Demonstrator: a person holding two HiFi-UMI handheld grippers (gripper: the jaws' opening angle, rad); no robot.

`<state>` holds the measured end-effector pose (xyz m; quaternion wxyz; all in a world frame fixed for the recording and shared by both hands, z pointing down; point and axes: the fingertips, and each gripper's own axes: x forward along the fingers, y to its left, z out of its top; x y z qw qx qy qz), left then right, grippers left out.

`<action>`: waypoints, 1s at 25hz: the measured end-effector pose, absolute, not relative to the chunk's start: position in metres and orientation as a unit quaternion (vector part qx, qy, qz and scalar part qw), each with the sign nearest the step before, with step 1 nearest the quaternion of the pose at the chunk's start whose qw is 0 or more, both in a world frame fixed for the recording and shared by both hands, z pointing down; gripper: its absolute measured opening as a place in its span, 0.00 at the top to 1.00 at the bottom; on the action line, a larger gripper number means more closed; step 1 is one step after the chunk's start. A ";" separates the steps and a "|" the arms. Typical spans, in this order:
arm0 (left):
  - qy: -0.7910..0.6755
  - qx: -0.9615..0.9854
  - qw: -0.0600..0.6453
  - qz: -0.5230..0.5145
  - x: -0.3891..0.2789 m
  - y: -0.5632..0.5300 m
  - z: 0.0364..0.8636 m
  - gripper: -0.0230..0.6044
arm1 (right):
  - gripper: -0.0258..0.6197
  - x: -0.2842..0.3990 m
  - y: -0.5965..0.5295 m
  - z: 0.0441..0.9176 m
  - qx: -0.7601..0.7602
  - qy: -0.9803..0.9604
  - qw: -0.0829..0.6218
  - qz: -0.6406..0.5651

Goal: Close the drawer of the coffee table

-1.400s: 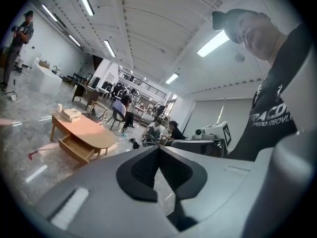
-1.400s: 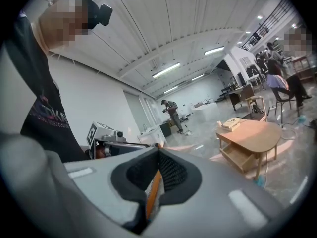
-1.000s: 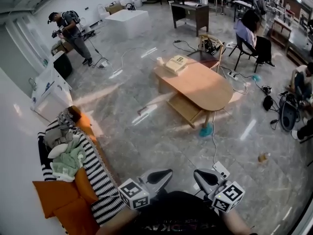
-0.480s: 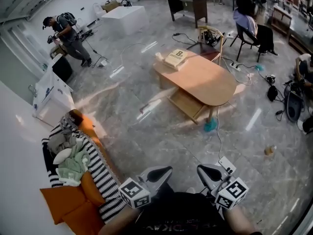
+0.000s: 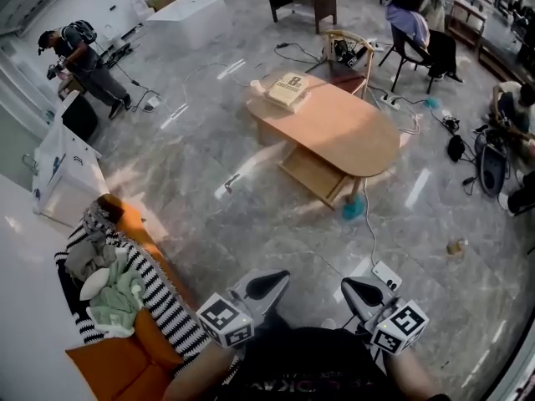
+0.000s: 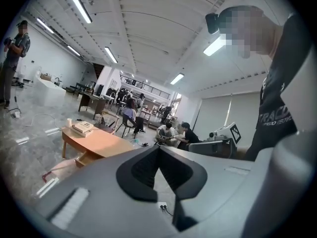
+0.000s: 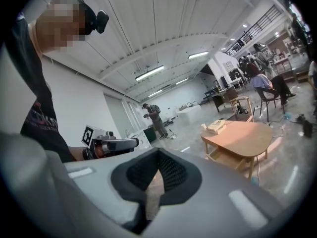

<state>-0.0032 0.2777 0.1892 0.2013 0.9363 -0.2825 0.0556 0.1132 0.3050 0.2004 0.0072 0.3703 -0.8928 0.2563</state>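
The oval wooden coffee table [image 5: 343,132] stands in the middle of the floor, well ahead of me. Its drawer [image 5: 311,174] is pulled out under the near side. A stack of books [image 5: 285,89] lies on its far end. My left gripper [image 5: 269,285] and right gripper [image 5: 360,291] are held side by side close to my body, both shut and empty, far from the table. The left gripper view shows the table [image 6: 99,142] and the open drawer [image 6: 81,157] to its left. The right gripper view shows the table [image 7: 247,135] to its right.
A sofa [image 5: 142,303] with a striped blanket and orange cushions is at my left. A power strip [image 5: 382,275] and cable [image 5: 365,232] lie on the floor ahead, by a teal object [image 5: 353,209]. A white cabinet [image 5: 58,170], a standing person [image 5: 79,57] and seated people [image 5: 510,107] ring the room.
The view has advanced over the floor: the sofa has slid down and left in the head view. Both grippers stay shut and low in front of my body.
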 end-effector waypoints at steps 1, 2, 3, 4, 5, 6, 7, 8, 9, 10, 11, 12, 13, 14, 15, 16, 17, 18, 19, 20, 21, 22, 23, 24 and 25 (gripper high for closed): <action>-0.277 0.938 0.201 0.055 -0.016 0.265 0.191 0.96 | 0.96 0.101 0.293 0.202 0.376 -0.891 0.009 0.256; -0.272 0.940 0.201 0.055 -0.029 0.252 0.193 0.96 | 0.96 0.088 0.280 0.204 0.382 -0.888 0.009 0.255; -0.266 0.941 0.201 0.056 -0.043 0.239 0.195 0.96 | 0.96 0.074 0.266 0.205 0.390 -0.885 0.008 0.255; -0.260 0.942 0.202 0.059 -0.057 0.225 0.197 0.96 | 0.96 0.061 0.252 0.206 0.398 -0.881 0.007 0.255; -0.253 0.944 0.203 0.063 -0.071 0.211 0.200 0.96 | 0.96 0.048 0.237 0.205 0.407 -0.877 0.005 0.256; -0.245 0.945 0.204 0.069 -0.085 0.197 0.202 0.96 | 0.96 0.035 0.223 0.203 0.416 -0.872 0.003 0.257; -0.238 0.946 0.206 0.074 -0.098 0.184 0.203 0.96 | 0.96 0.022 0.210 0.199 0.424 -0.868 0.001 0.257; -0.230 0.948 0.207 0.078 -0.111 0.171 0.202 0.96 | 0.96 0.009 0.197 0.195 0.431 -0.865 0.000 0.256; -0.224 0.949 0.205 0.081 -0.123 0.159 0.200 0.96 | 0.96 -0.002 0.185 0.192 0.438 -0.862 0.000 0.255; -0.220 0.951 0.202 0.082 -0.134 0.145 0.199 0.96 | 0.96 -0.012 0.173 0.189 0.445 -0.859 -0.001 0.254; -0.216 0.952 0.201 0.083 -0.146 0.131 0.199 0.96 | 0.96 -0.023 0.162 0.188 0.452 -0.855 -0.002 0.254; -0.214 0.953 0.200 0.082 -0.159 0.118 0.198 0.96 | 0.96 -0.034 0.152 0.187 0.460 -0.851 -0.004 0.255; -0.211 0.954 0.200 0.080 -0.171 0.106 0.198 0.96 | 0.96 -0.046 0.143 0.187 0.466 -0.847 -0.005 0.257; -0.208 0.954 0.200 0.078 -0.184 0.095 0.199 0.96 | 0.96 -0.058 0.134 0.188 0.471 -0.844 -0.004 0.257; -0.204 0.955 0.201 0.076 -0.195 0.085 0.200 0.96 | 0.96 -0.069 0.127 0.189 0.475 -0.842 -0.003 0.256; -0.201 0.956 0.202 0.075 -0.206 0.077 0.201 0.96 | 0.96 -0.080 0.120 0.190 0.480 -0.840 -0.001 0.254; -0.197 0.956 0.202 0.075 -0.216 0.070 0.203 0.96 | 0.96 -0.089 0.114 0.190 0.485 -0.837 0.002 0.252; -0.193 0.957 0.202 0.077 -0.224 0.063 0.206 0.96 | 0.96 -0.096 0.109 0.192 0.491 -0.834 0.004 0.251; -0.190 0.958 0.202 0.080 -0.231 0.057 0.208 0.96 | 0.96 -0.102 0.104 0.193 0.496 -0.831 0.005 0.251; -0.187 0.958 0.202 0.083 -0.236 0.051 0.211 0.96 | 0.96 -0.105 0.100 0.195 0.502 -0.827 0.005 0.252; -0.186 0.957 0.203 0.086 -0.240 0.045 0.214 0.96 | 0.96 -0.107 0.095 0.197 0.507 -0.823 0.006 0.254; -0.184 0.957 0.206 0.088 -0.243 0.040 0.216 0.96 | 0.96 -0.107 0.091 0.199 0.512 -0.819 0.006 0.258; -0.183 0.957 0.209 0.090 -0.246 0.036 0.218 0.96 | 0.96 -0.107 0.087 0.200 0.517 -0.816 0.005 0.260; -0.180 0.957 0.210 0.092 -0.247 0.032 0.220 0.96 | 0.96 -0.106 0.084 0.202 0.522 -0.812 0.005 0.261; -0.178 0.957 0.210 0.094 -0.247 0.028 0.224 0.96 | 0.96 -0.104 0.081 0.204 0.527 -0.809 0.006 0.261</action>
